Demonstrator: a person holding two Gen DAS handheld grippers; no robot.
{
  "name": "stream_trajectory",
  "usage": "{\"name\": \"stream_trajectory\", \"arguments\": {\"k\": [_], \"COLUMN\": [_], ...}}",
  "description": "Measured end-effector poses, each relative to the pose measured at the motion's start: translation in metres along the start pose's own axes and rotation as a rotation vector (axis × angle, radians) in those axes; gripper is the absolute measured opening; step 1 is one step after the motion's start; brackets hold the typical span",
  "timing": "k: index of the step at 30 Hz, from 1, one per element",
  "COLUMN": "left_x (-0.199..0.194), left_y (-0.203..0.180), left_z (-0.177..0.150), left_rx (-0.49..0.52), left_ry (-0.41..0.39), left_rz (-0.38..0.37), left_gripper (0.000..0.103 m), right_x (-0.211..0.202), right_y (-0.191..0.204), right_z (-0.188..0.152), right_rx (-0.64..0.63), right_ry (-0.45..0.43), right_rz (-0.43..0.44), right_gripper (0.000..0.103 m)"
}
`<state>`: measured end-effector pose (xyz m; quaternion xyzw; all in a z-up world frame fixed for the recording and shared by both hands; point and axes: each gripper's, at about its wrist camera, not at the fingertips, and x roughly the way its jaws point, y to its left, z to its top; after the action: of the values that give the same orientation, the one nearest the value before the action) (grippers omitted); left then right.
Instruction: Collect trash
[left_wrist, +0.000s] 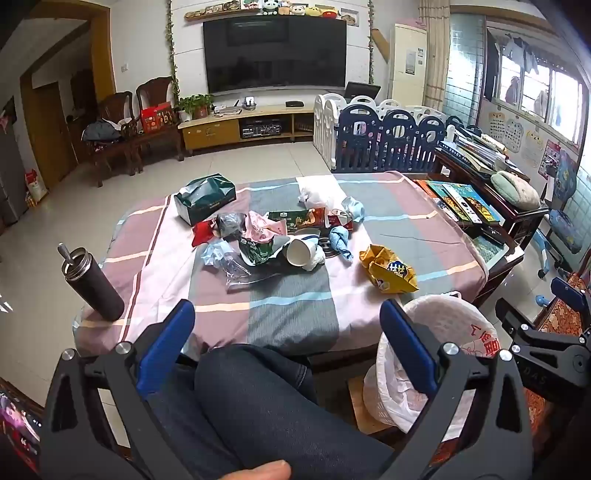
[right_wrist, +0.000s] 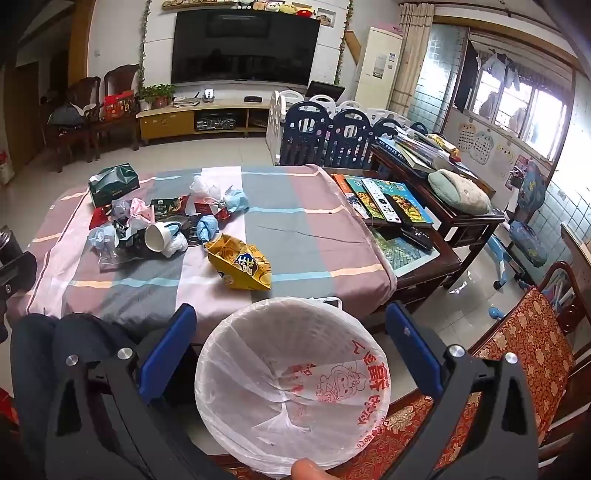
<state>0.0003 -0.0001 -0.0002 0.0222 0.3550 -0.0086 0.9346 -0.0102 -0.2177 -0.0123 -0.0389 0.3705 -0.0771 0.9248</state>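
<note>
A pile of trash lies on the cloth-covered table: a white paper cup, a yellow snack bag, blue crumpled wipes, a green wrapper and a white plastic bag. The cup and yellow bag also show in the right wrist view. A white bin with a plastic liner stands by the table's near edge. My left gripper is open and empty above my knees. My right gripper is open and empty just above the bin.
A dark thermos stands at the table's left near corner. A green tissue box sits at the far left. Books and remotes lie on a side table at the right. A red-cushioned chair is at the right.
</note>
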Motion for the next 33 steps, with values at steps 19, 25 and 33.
{"name": "stream_trajectory", "arguments": {"k": [19,25,33], "left_x": [0.000,0.000,0.000], "left_y": [0.000,0.000,0.000], "left_z": [0.000,0.000,0.000], "left_rx": [-0.001,-0.001,-0.001], "left_ry": [0.003,0.004,0.004], "left_rz": [-0.001,0.000,0.000], "left_gripper": [0.100,0.100,0.100], "right_x": [-0.001,0.002,0.001], "right_y": [0.000,0.006,0.010], "right_z": [-0.002,-0.005,-0.007], "right_rx": [0.007,0.008,0.008], "right_ry": [0.000,0.001,0.004], "right_rz": [0.011,0.011,0.013], "right_gripper": [0.100,0.100,0.100]}}
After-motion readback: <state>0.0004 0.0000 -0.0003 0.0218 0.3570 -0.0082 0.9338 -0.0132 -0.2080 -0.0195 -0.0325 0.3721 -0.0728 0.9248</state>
